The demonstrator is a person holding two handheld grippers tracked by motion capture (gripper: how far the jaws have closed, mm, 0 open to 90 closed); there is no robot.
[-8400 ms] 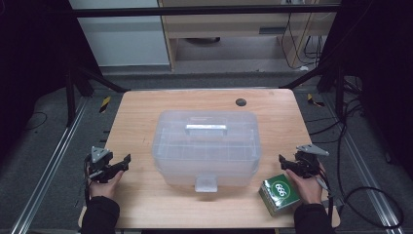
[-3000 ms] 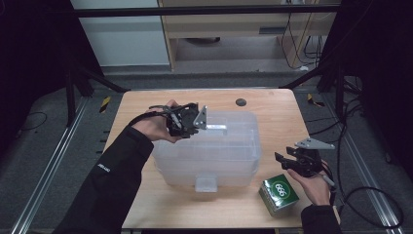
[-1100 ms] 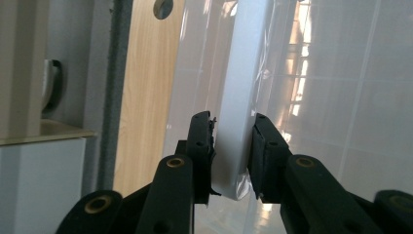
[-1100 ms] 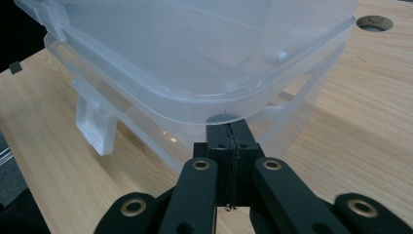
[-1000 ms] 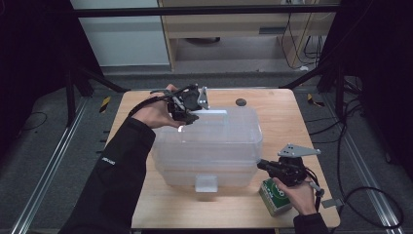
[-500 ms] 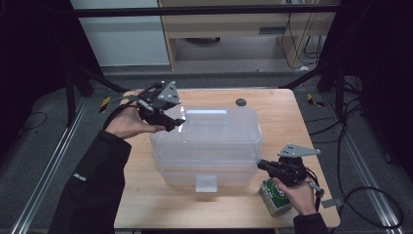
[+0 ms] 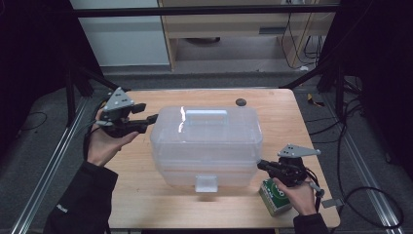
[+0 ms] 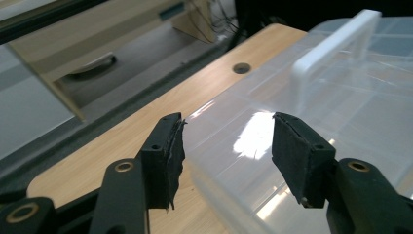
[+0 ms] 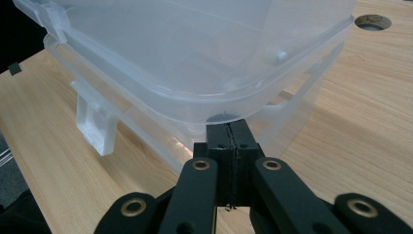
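High view: your left tool (image 7: 152, 118) hangs above the tabletop (image 7: 146, 204), its tips just off the left end of the clear plastic box (image 7: 207, 146). Left gripper view confirms that the jaws are spread wide with nothing between them; the box lid lies directly ahead of and below them, and its white handle (image 8: 331, 48) sits farther ahead, toward the right jaw.

Your right tool (image 7: 260, 165) sits at the right front corner of the box. In the right gripper view the jaws of the right tool (image 9: 229, 127) are pressed together, and their tips sit under the rim of the lid (image 9: 204, 105) at that corner. Whether they pinch any plastic cannot be told. The front latch (image 9: 95, 126) lies to the left of the tips.

A green can (image 7: 275, 197) lies on the tabletop directly under your right hand (image 7: 294, 192), just beside the box.
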